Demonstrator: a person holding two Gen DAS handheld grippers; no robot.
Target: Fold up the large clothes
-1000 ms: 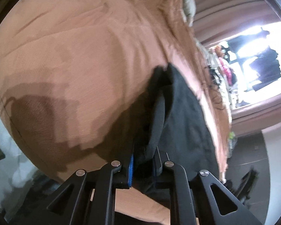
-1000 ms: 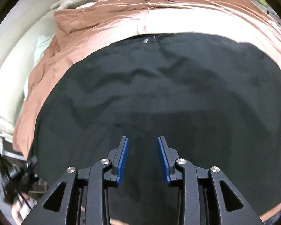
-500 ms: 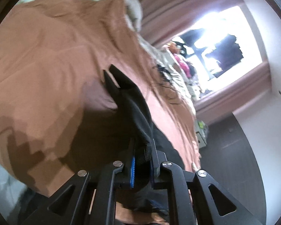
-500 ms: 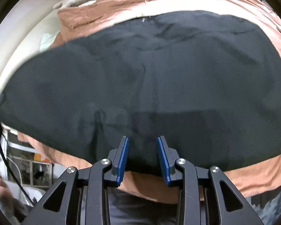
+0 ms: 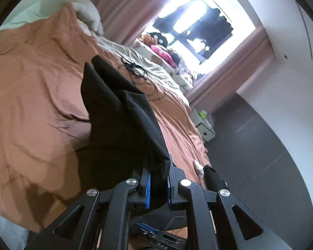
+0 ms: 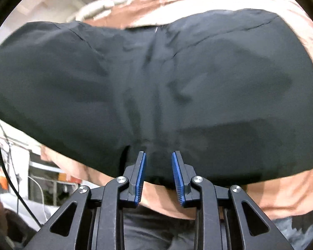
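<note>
Black fabric fills the left gripper [image 5: 157,180], its blue pads clamped on a bunched edge of the black garment [image 5: 123,112], lifted off the bed's rust-orange cover [image 5: 31,95], probably to carry that side over for a fold. The right gripper [image 6: 158,171], jaws apart and just closing, straddles the garment's near hem [image 6: 156,152], seemingly for a second hold.

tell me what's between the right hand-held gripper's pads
The near edge of the black garment sits in the gap of the right hand-held gripper; its jaws have just been closing but don't press it yet. Right wrist view.
</note>
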